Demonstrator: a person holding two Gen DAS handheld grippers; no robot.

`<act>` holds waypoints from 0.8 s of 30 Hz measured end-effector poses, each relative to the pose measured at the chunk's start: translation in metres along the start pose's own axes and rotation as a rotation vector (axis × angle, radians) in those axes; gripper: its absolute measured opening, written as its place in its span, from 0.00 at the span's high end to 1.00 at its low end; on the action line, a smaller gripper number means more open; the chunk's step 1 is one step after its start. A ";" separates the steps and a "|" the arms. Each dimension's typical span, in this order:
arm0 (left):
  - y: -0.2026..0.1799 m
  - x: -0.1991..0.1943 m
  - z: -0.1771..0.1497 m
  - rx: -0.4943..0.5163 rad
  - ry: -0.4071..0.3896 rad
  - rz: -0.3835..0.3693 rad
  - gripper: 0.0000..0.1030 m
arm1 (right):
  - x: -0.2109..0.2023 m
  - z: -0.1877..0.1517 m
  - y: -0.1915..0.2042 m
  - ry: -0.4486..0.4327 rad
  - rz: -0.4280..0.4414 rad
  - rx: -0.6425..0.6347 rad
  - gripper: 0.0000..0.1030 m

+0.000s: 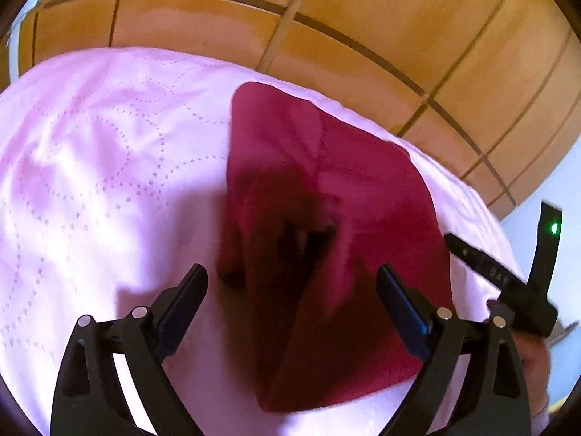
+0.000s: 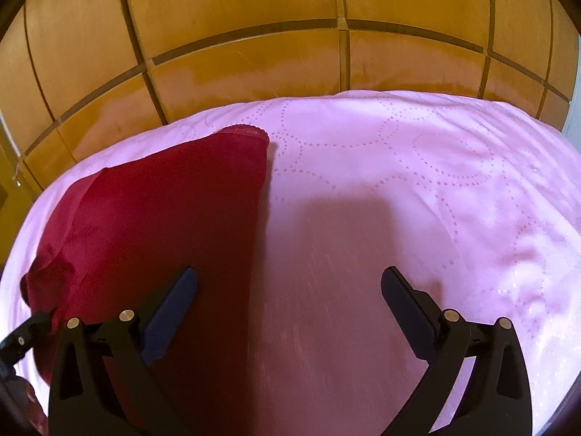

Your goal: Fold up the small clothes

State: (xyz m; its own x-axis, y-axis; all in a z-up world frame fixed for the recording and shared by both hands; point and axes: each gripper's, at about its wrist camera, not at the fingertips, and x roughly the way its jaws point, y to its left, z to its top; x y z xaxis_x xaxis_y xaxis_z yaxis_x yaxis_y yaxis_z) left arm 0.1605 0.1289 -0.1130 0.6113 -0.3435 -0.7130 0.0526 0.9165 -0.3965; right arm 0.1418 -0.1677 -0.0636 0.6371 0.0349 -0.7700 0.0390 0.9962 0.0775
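Hovering mid-fold, I have both tools spread and holding nothing: my left gripper (image 1: 292,278) straddles the red garment (image 1: 326,189), my right gripper (image 2: 289,283) has its straight edge between the fingers. Next, I judge, pinch an edge and fold across the pink bedspread (image 2: 417,167). No legible writing.

We see the left gripper (image 1: 292,285) and right gripper (image 2: 288,289) built alike: black plastic frames with triangular cut-outs, round silver pivot pins, and flat dark navy pads (image 1: 401,303) on the fingers. A green light (image 1: 554,227) glows on a black bracket.
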 end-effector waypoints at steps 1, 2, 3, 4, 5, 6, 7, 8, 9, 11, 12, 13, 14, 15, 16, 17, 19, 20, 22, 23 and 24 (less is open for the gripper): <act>-0.004 0.001 -0.003 0.034 0.007 0.028 0.10 | -0.003 -0.001 0.000 0.001 -0.003 -0.005 0.03; -0.004 0.001 -0.008 0.058 0.012 0.063 0.13 | -0.005 -0.002 0.000 0.002 -0.003 -0.007 0.03; -0.005 0.005 -0.009 0.078 0.017 0.100 0.19 | -0.008 -0.004 0.001 0.003 -0.003 -0.007 0.03; -0.003 0.009 -0.010 0.082 0.029 0.111 0.26 | -0.011 -0.006 0.000 0.006 -0.001 -0.008 0.03; 0.001 0.010 -0.008 0.063 0.041 0.091 0.30 | -0.012 -0.007 -0.001 0.008 0.000 -0.009 0.03; 0.006 0.012 -0.008 0.027 0.047 0.063 0.33 | -0.014 -0.009 -0.002 0.010 0.001 -0.010 0.03; 0.006 0.013 -0.008 0.019 0.048 0.057 0.37 | -0.015 -0.011 -0.002 0.013 0.002 -0.012 0.03; 0.006 0.013 -0.007 0.023 0.046 0.055 0.41 | -0.015 -0.014 -0.003 0.022 0.003 -0.014 0.03; 0.006 0.013 -0.006 0.027 0.043 0.055 0.42 | -0.014 -0.016 -0.002 0.028 0.004 -0.014 0.03; 0.007 0.014 -0.006 0.026 0.039 0.038 0.49 | -0.011 -0.021 0.000 0.041 0.010 -0.017 0.03; 0.010 0.015 -0.007 0.012 0.045 0.012 0.50 | -0.008 -0.024 0.002 0.051 0.011 -0.027 0.03; 0.014 0.016 -0.007 -0.004 0.049 0.000 0.50 | -0.006 -0.027 0.004 0.058 0.009 -0.036 0.03; 0.019 0.017 -0.007 -0.025 0.054 -0.015 0.49 | -0.003 -0.029 0.006 0.061 0.008 -0.045 0.03; 0.021 0.018 -0.008 -0.038 0.057 -0.027 0.48 | -0.002 -0.031 0.006 0.058 0.009 -0.047 0.03; 0.024 0.018 -0.009 -0.051 0.057 -0.045 0.46 | -0.001 -0.033 0.006 0.054 0.010 -0.044 0.03; 0.026 0.016 -0.010 -0.057 0.052 -0.059 0.44 | -0.001 -0.033 0.005 0.053 0.014 -0.034 0.03; 0.027 0.009 -0.013 -0.074 0.044 -0.080 0.39 | 0.000 -0.033 0.002 0.059 0.025 -0.019 0.03; 0.029 0.008 -0.012 -0.090 0.040 -0.090 0.33 | 0.001 -0.033 0.002 0.062 0.029 -0.017 0.03; 0.029 0.002 -0.008 -0.120 0.024 -0.116 0.28 | 0.001 -0.033 0.001 0.064 0.032 -0.015 0.03; 0.029 0.000 -0.006 -0.130 0.014 -0.121 0.28 | 0.000 -0.034 0.002 0.063 0.030 -0.014 0.03; 0.029 -0.001 -0.002 -0.137 0.004 -0.122 0.28 | 0.000 -0.034 0.002 0.062 0.029 -0.014 0.03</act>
State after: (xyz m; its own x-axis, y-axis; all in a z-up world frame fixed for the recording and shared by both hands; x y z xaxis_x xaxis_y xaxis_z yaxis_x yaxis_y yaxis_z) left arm 0.1597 0.1558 -0.1252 0.6035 -0.4518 -0.6570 0.0183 0.8316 -0.5551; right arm 0.1161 -0.1630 -0.0850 0.5886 0.0678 -0.8055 0.0108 0.9957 0.0918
